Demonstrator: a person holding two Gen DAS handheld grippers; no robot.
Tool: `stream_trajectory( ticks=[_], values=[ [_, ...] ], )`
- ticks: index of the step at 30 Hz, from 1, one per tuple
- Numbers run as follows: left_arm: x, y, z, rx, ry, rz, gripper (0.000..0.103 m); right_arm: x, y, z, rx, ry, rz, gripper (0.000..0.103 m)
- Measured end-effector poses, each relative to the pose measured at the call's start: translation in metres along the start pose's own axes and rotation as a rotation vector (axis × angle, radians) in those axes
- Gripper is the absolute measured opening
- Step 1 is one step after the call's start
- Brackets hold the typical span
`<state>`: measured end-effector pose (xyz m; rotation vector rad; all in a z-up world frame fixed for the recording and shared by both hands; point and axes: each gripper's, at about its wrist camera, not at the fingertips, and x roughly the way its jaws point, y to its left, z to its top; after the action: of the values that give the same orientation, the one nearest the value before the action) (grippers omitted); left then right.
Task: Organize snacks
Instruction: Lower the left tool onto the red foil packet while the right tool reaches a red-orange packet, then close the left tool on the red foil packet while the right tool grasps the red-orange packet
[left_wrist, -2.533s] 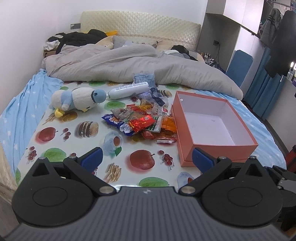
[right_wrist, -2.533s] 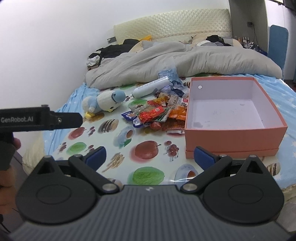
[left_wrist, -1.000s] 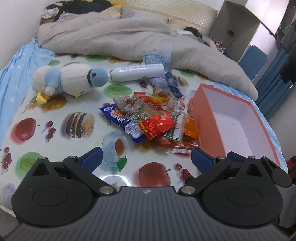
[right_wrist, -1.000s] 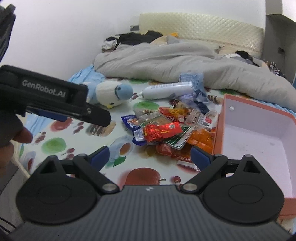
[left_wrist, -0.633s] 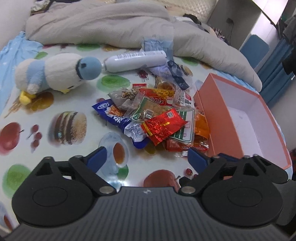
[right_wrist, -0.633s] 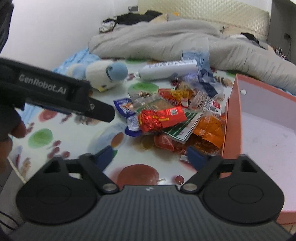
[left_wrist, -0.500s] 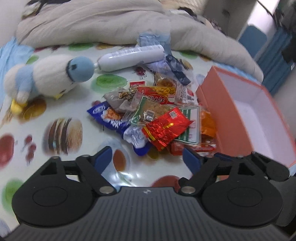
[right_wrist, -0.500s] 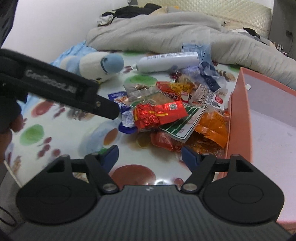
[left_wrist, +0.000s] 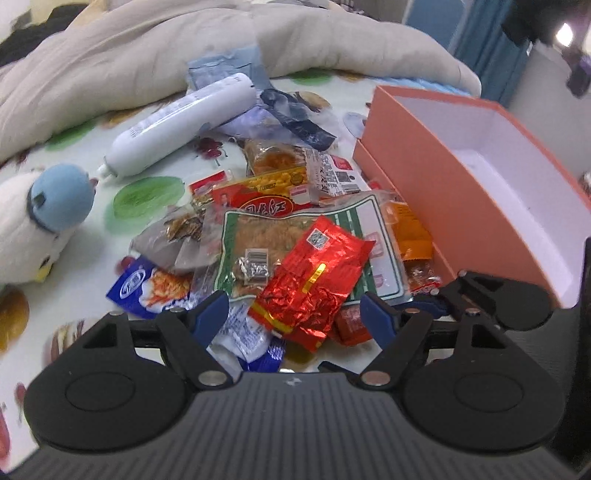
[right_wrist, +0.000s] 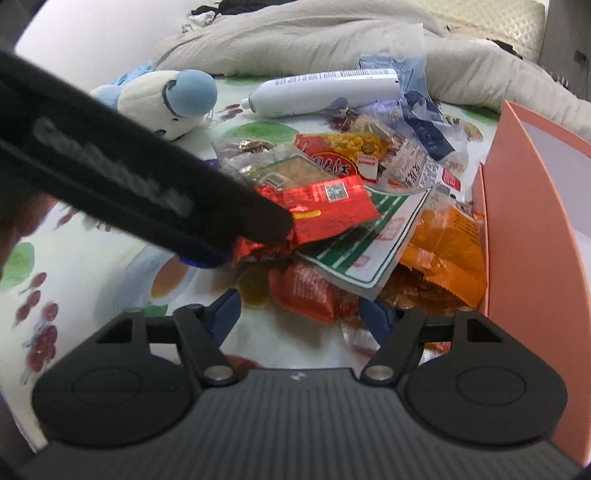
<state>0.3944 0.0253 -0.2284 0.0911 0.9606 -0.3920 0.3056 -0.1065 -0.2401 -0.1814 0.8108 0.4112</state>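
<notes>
snack pile (left_wrist: 295, 236) – loose wrappers heaped mid-frame, crinkly red foil pack (left_wrist: 314, 280) on top, kinda tilted | orange box (left_wrist: 436, 184) – open, white inside, right side, touching the pile

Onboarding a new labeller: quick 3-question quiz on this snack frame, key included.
1. True or false: the orange cardboard box already holds snacks.
2. Which packet lies between the open fingers of the left gripper?
A) crinkled red foil packet
B) white plastic bottle
C) blue and white plush penguin
3. Fill in: the right gripper hangs open over an ____ snack packet.

Key: 1 false, its visible interior is bare; 2 A; 3 orange.
</notes>
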Motion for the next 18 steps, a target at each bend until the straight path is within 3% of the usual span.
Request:
stream_trajectory(
  ticks=[6,8,10,13,18],
  values=[
    [0.021,0.001,-0.003,0.035,0.034,-0.010,0.077,0.009,-0.001,-0.004,0.002,-0.026,0.012,0.059],
    [0.026,0.000,-0.005,0.043,0.039,0.003,0.075,0.014,-0.004,-0.006,0.023,-0.010,0.013,0.044],
    [0.027,-0.001,-0.008,0.051,0.032,0.012,0.073,0.015,-0.006,-0.009,0.038,-0.011,0.010,0.044],
    [0.025,-0.001,-0.008,0.046,0.027,0.025,0.060,0.011,-0.006,-0.010,0.033,-0.023,0.007,0.040],
    [0.016,0.003,-0.007,-0.006,0.019,0.026,0.058,0.007,-0.009,-0.011,0.035,-0.022,0.008,0.039]
  ],
)
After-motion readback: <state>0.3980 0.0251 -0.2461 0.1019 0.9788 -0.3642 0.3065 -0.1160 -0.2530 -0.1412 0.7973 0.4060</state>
